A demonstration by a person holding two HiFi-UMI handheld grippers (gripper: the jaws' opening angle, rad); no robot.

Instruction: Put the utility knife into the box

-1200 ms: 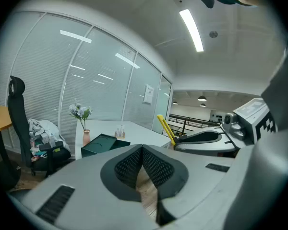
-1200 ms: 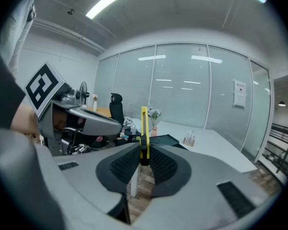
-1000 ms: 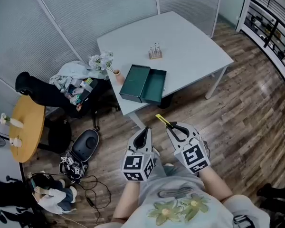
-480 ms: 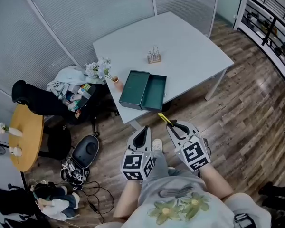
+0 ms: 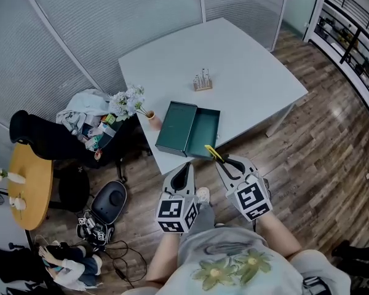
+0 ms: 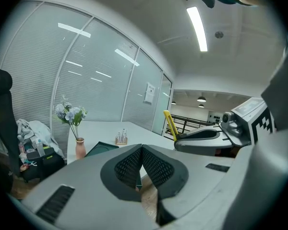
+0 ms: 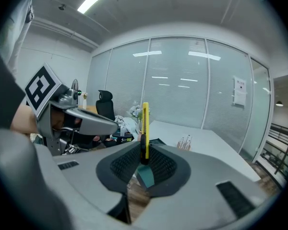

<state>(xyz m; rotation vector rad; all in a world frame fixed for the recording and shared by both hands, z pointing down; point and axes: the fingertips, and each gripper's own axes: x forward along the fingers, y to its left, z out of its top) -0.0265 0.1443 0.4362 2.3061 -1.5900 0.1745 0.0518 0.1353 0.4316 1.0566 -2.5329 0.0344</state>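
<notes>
Nearest us, the person's flower-print shirt (image 5: 234, 269) fills the bottom of the head view. Both forearms reach forward over the wood-plank floor (image 5: 320, 140).

Left gripper (image 5: 186, 168): jaws pressed together, pads meeting, nothing between them. It is held just beside the right gripper, level with it.

Right gripper (image 5: 225, 163): jaws clamped on the utility knife (image 7: 144, 128). The yellow body stands upright between the pads and sticks out past the tips toward the table.

In the head view the knife's far end overlaps the near rim of the box (image 5: 189, 129). We cannot tell its height above that rim. The knife is not in the box.

The box is dark green and lies open, its two halves flat side by side, at the near edge of the pale table (image 5: 252, 54).

- Left of the box, at the table corner: small pink vase with pale flowers (image 5: 130, 101).
- Beyond the box, mid-table: small wooden rack of thin upright items (image 5: 202, 80), too small to identify.
- Left of the table: black chair (image 5: 46, 134) heaped with clothes and bags.
- Further left: round wooden side table (image 5: 29, 183).
- Behind everything: glass partition with blinds (image 5: 111, 11).
</notes>
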